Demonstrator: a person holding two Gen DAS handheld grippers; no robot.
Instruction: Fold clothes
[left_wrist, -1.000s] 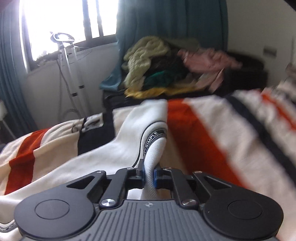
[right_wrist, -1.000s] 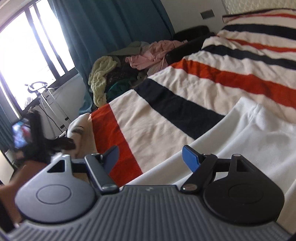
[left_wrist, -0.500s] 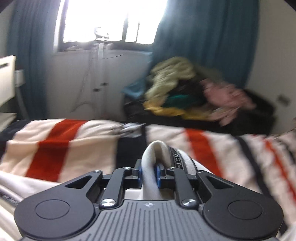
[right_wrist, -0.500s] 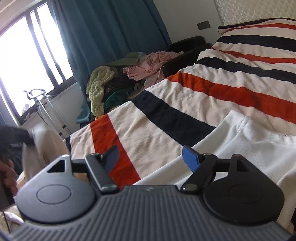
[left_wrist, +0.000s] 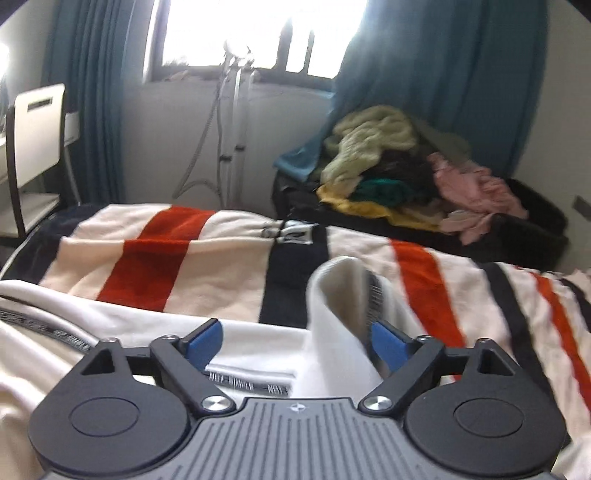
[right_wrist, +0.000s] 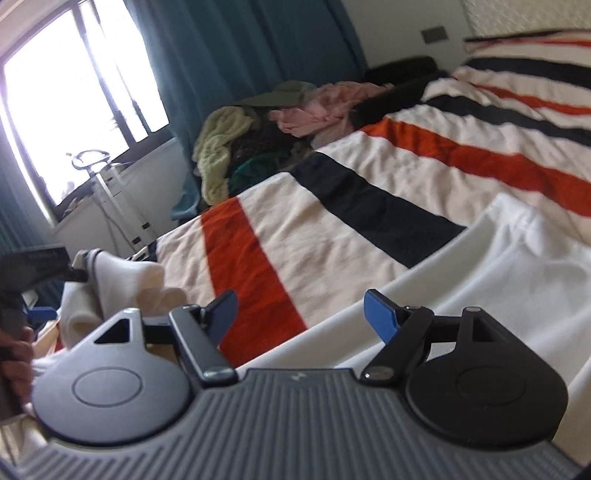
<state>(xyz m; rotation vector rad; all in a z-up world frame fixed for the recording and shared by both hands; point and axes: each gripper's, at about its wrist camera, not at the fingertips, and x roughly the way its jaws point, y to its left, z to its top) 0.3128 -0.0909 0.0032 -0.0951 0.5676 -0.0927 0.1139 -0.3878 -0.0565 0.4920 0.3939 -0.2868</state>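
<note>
Over striped bedspread (right_wrist: 332, 229), left tool (left_wrist: 295, 341) gapes level beside white garment (left_wrist: 332, 314).

Our right gripper (right_wrist: 301, 308) hangs with its blue-tipped fingers (right_wrist: 378, 314) spread wide over the striped blanket (right_wrist: 332, 229), gripping nothing. Taking that blanket as our landmark, the white garment (right_wrist: 517, 258) lies on it just past our right fingertip. At the blanket's left end a bunched fold of the same white cloth stands raised beside our other gripper (right_wrist: 33, 266), though we cannot tell how its fingers stand. Beyond the blanket's far edge sits a pile of clothes (right_wrist: 266, 125) against the teal curtain (right_wrist: 236, 48).
</note>
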